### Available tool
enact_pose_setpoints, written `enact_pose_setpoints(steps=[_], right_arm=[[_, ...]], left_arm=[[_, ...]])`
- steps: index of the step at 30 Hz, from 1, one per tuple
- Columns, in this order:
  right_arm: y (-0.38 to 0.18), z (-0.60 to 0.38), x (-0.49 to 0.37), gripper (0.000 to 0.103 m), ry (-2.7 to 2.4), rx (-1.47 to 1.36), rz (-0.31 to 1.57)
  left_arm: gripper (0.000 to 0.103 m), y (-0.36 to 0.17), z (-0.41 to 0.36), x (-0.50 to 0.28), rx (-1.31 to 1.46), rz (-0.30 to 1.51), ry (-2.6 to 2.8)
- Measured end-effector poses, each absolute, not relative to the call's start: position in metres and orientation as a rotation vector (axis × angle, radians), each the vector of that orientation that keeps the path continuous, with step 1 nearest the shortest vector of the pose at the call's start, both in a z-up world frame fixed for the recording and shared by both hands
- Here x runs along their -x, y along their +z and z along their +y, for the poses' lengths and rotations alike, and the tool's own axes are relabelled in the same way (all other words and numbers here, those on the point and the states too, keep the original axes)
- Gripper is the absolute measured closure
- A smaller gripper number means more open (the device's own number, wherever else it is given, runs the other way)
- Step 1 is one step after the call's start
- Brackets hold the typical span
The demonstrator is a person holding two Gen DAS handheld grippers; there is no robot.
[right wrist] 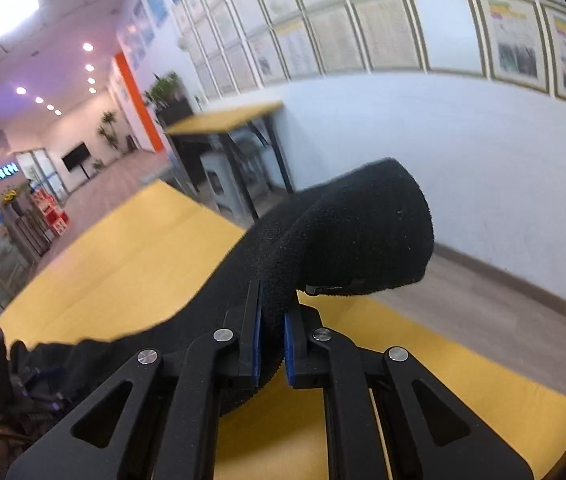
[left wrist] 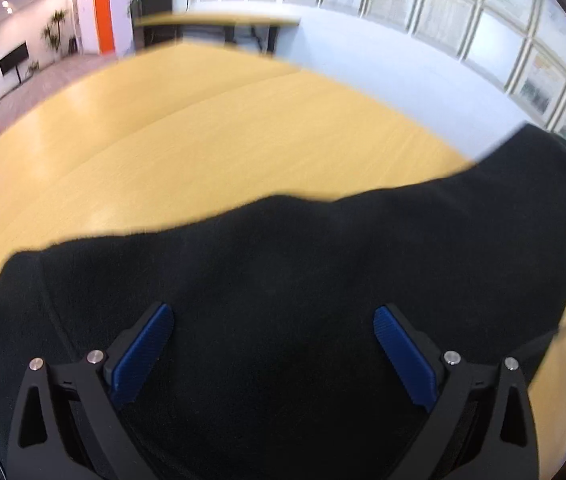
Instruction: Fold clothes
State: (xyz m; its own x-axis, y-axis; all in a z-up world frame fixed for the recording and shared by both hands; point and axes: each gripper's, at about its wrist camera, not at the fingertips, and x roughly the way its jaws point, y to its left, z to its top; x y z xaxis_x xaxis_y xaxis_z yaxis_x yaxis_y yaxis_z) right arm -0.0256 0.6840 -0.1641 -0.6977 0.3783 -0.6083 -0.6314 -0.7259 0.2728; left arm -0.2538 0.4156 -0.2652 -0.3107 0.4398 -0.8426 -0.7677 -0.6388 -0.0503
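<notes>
Black fleece fills pretty much the whole lower half of the left wrist view, so that's the garment everything's about. It's spread over the yellow wooden table, with its far edge running in a wavy line across the tabletop, and one corner is pulled up toward the right side of that view, off the surface.

Left gripper hangs right over the cloth with its blue pads spread wide apart. Nothing is pinched between them; the fabric just lies underneath, and I honestly can't tell if the fingertips touch it or float just above.

Right gripper is the opposite story. Its jaws are clamped down tight on a bunched fold of the same fleece, blue pads pressing in from both sides. Past the pads, the gathered cloth sticks up and flops over to the right like a rounded hump, clear of the table, while the rest of it trails down and left onto the tabletop.

Behind all that there's a second table against a white wall with rows of framed papers, plus an orange column farther back. Left wrist view is a bit blurry.
</notes>
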Motion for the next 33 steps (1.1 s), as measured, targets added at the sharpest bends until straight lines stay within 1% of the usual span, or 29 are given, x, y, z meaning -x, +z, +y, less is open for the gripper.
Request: enact_pose_setpoints(steps=[2,4,7,10,13,14,17,20,24,28,29,30,31,32,33], right_arm=[[-0.162,0.682,0.022,0.096,2.402,0.714,0.642],[-0.139,0.669,0.029,0.096,2.470,0.666,0.566],[-0.087,0.629,0.050,0.096,2.618,0.564,0.417],[-0.037,0.572,0.075,0.096,2.785,0.453,0.237],[-0.005,0.485,0.099,0.095,2.968,0.377,0.061],[-0.003,0.453,0.107,0.095,3.020,0.372,0.007],[-0.014,0.366,0.129,0.095,3.155,0.393,-0.122],[-0.057,0.298,0.157,0.095,3.240,0.475,-0.235],[-0.143,0.222,0.195,0.095,3.320,0.686,-0.404],[-0.233,0.170,0.190,0.094,3.325,1.024,-0.571],[-0.245,0.162,0.187,0.092,3.316,1.096,-0.603],[-0.256,0.155,0.185,0.086,3.311,1.165,-0.620],[-0.258,0.153,0.181,0.073,3.323,1.211,-0.610],[-0.255,0.154,0.176,0.065,3.348,1.239,-0.580],[-0.251,0.155,0.172,0.044,3.372,1.268,-0.549]], left_arm=[[0.000,-0.265,0.415,0.247,1.146,0.508,1.997],[0.000,-0.260,0.409,0.243,1.173,0.508,1.989],[0.000,-0.223,0.358,0.233,1.152,0.349,2.110],[0.000,-0.166,0.252,0.203,1.093,0.176,2.277],[0.000,-0.102,0.135,0.173,1.037,0.094,2.466],[0.000,-0.080,0.095,0.162,1.016,0.070,2.530],[0.000,-0.018,-0.021,0.134,0.961,0.019,2.718],[0.000,0.026,-0.123,0.099,0.966,0.096,2.885],[0.000,0.036,-0.204,0.057,1.032,0.164,2.944],[0.000,0.008,-0.260,0.029,1.167,0.103,2.843],[0.000,-0.006,-0.260,0.029,1.213,0.102,2.793],[0.000,-0.022,-0.257,0.028,1.255,0.108,2.738],[0.000,-0.035,-0.251,0.027,1.275,0.100,2.693],[0.000,-0.045,-0.243,0.024,1.283,0.084,2.654],[0.000,-0.055,-0.236,0.022,1.291,0.069,2.616]])
